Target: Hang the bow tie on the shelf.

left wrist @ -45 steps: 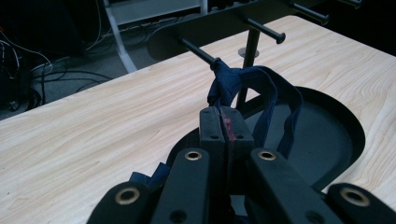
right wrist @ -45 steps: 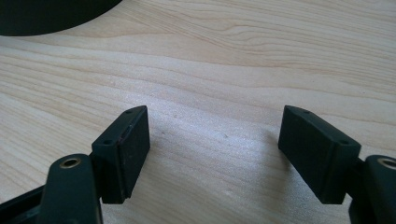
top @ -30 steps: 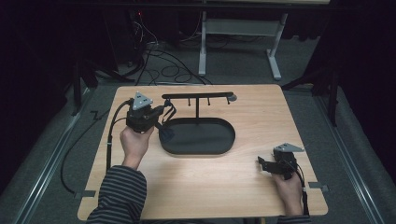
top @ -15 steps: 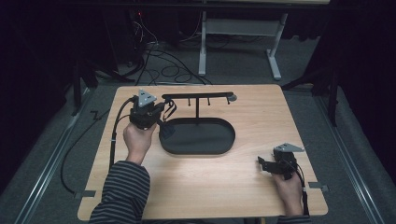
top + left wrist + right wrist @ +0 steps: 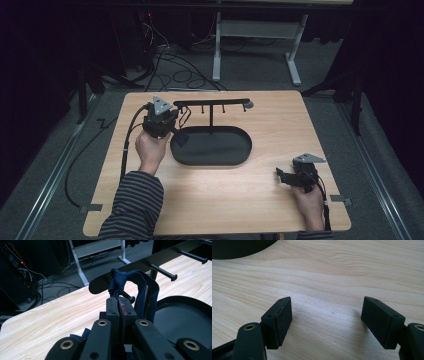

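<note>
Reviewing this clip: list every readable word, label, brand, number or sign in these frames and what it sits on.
None: no readable text on any surface.
Left gripper, shut on the dark blue fabric loop: bare, only a red smear on one pad.
Right gripper, open over the wooden table: bare.
Black rack and its oval base: unmarked.
Red light on background equipment: a glow, no characters.

A pale wooden worktop [image 5: 260,200] fills the centre of the high view. Directly on it, just left of centre, sits a black oval tray [image 5: 211,146], from whose far side rises a black pegged rack [image 5: 212,103].
</note>
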`<state>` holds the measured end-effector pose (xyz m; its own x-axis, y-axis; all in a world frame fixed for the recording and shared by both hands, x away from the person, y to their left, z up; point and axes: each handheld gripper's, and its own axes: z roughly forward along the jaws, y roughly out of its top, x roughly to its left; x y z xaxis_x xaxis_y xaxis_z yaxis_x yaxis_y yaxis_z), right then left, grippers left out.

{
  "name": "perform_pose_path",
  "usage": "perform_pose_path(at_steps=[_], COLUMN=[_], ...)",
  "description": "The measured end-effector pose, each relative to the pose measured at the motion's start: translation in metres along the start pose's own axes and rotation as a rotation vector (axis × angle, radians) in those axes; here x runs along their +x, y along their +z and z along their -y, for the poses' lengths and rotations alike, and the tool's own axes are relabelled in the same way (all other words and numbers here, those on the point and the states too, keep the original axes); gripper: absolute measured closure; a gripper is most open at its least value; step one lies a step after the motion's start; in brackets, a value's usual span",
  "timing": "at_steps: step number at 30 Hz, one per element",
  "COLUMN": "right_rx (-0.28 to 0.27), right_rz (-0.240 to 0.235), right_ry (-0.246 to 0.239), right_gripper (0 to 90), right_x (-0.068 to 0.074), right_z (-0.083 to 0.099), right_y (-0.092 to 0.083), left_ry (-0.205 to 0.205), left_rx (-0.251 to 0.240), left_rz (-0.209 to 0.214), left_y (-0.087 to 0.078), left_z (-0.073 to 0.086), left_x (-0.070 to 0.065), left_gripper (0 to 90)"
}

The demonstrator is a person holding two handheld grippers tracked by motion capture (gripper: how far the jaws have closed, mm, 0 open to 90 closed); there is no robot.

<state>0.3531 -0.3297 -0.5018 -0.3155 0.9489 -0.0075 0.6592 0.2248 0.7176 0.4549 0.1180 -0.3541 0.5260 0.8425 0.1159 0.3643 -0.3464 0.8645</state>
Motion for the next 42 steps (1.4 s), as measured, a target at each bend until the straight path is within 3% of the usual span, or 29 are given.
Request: perform_pose_path(at_steps=[17, 31, 42], right_rx=[0.000, 0.000, 0.000], right_rz=[0.000, 0.000, 0.000], right_ry=[0.000, 0.000, -0.001], right_gripper=[26.0, 26.0, 26.0], right_x=[0.000, 0.000, 0.000], right_z=[0.000, 0.000, 0.000], right_y=[0.000, 0.000, 0.000], left_ry=[-0.010, -0.036, -0.048], left_rx=[0.021, 0.029, 0.031], left_rz=[-0.026, 0.001, -0.003], left_y=[0.005, 0.008, 0.010], left_z=[0.003, 0.006, -0.004], left_x=[0.004, 0.005, 0.006], left_gripper=[88.0, 85.3, 90.0])
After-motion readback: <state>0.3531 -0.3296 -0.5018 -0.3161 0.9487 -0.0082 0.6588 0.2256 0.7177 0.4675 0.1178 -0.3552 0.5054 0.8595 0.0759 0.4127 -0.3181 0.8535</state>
